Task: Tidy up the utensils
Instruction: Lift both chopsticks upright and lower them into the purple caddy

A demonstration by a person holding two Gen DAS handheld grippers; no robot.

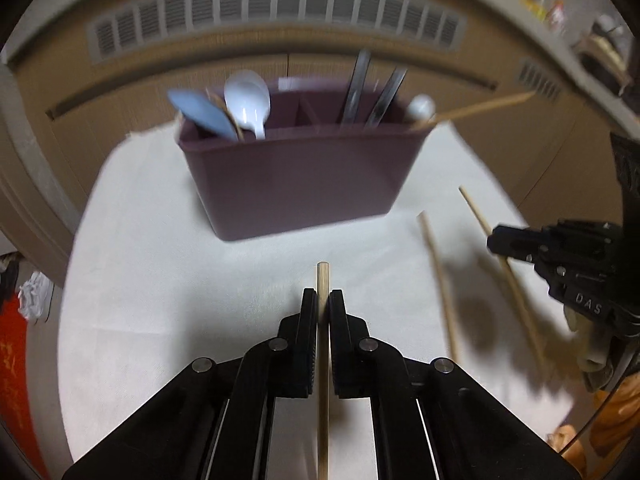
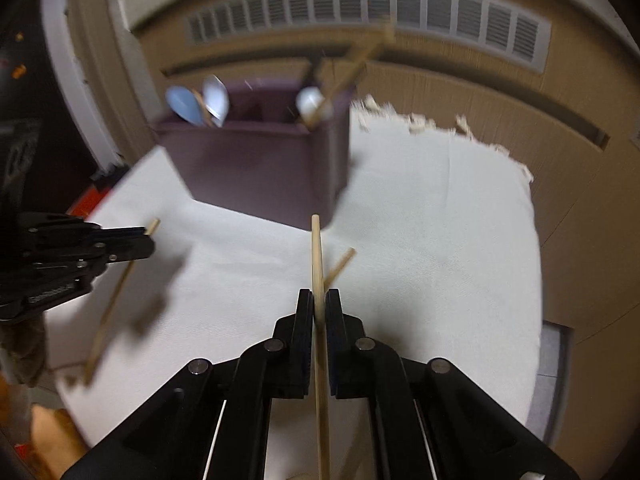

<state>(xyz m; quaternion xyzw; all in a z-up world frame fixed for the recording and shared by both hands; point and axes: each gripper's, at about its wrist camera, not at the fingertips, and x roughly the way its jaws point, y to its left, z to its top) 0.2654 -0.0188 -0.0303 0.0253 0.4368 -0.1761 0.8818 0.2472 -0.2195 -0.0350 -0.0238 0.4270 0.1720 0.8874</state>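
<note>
My left gripper (image 1: pixel 323 294) is shut on a wooden chopstick (image 1: pixel 323 276) whose tip sticks out past the fingers, raised over the white cloth (image 1: pixel 160 260). My right gripper (image 2: pixel 319 294) is shut on a second chopstick (image 2: pixel 316 248). Each gripper shows in the other's view: the right gripper (image 1: pixel 494 240) with its chopstick (image 1: pixel 478 216), the left gripper (image 2: pixel 150 240) with its chopstick (image 2: pixel 112 308). A third chopstick (image 1: pixel 436 272) lies loose on the cloth between them. Ahead stands a purple caddy (image 1: pixel 296 176) holding spoons (image 1: pixel 246 100), metal utensils (image 1: pixel 356 88) and one slanting chopstick (image 1: pixel 480 108).
The cloth (image 2: pixel 440 240) has a fringed far edge (image 2: pixel 416 122). Behind the caddy (image 2: pixel 256 168) runs a tan panel with a long vent grille (image 1: pixel 276 4). Red and white items (image 1: pixel 24 320) sit off the cloth's left side. A cluttered shelf (image 1: pixel 600 52) is at the upper right.
</note>
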